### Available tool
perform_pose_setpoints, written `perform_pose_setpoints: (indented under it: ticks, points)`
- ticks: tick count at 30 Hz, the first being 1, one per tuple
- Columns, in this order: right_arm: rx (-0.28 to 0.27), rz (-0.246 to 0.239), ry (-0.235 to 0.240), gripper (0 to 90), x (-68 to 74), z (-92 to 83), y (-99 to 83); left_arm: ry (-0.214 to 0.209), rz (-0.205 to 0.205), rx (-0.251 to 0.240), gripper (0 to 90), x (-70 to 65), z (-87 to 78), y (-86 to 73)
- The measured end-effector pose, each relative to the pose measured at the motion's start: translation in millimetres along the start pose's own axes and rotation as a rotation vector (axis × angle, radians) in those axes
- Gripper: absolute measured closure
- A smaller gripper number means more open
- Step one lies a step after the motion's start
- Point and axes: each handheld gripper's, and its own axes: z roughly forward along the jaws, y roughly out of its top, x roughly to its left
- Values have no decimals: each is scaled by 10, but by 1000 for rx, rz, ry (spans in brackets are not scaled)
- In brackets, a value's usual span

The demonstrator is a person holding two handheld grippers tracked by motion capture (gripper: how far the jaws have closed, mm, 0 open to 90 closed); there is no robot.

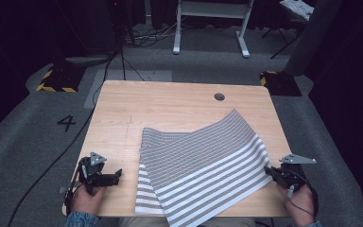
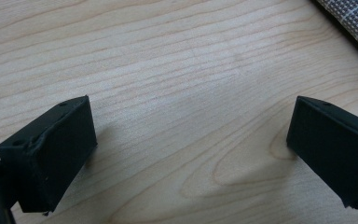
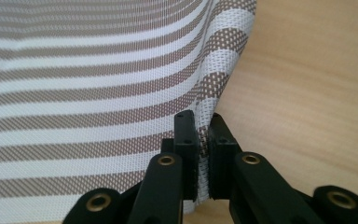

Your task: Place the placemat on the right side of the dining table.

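Wooden table (image 1: 179, 101) carries our striped mat (image 1: 203, 161); right gripper (image 3: 204, 140) pinches its edge, left gripper (image 2: 186, 149) gapes idle — we risk the weave slipping free if tugged hard.

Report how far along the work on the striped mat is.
Done: the right gripper has clamped the edge of the brown-and-white striped woven mat, which lies partly doubled over. In hand: that edge held just off the wooden table. Left: finishing the fold; the left gripper waits open over bare wood.
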Motion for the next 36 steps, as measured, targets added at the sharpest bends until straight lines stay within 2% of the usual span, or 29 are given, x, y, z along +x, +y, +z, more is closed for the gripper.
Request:
perform_pose_setpoints:
  ticks: [5, 7, 10, 15, 18, 27, 29, 31, 32, 34, 36]
  points:
    - [-56, -5, -3, 864, -102, -108, 221, 0, 2, 2, 14, 0, -5, -3]
    - [-71, -19, -27, 865, -154, -135, 317, 2, 0, -1, 15, -4, -4, -6]
    - [-91, -12, -38, 867, -244, -162, 458, 2, 0, -1, 15, -4, -4, -5]
    - [-101, -34, -81, 868, -405, -167, 706, 5, 0, 0, 15, -6, -8, -8]
    - [-104, -41, -110, 869, -484, -135, 781, 0, -1, 0, 15, -9, -6, -12]
    - [-114, -39, -144, 868, -743, 34, 1012, 5, -3, -3, 15, -12, -7, -15]
    - [-116, -20, -139, 868, -819, 114, 1094, 6, -4, -3, 15, -14, -8, -16]
    - [-119, -27, -162, 858, -880, 210, 1177, 6, -4, -4, 15, -15, -11, -19]
    - [-128, -34, -168, 807, -899, 244, 1203, 12, -5, -3, 15, -19, -14, -21]
    - [-162, -34, -214, 585, -943, 323, 1263, 8, -6, -4, 15, -19, -18, -25]
    - [-185, 3, -222, 473, -983, 339, 1292, 10, -7, -4, 15, -20, -18, -24]
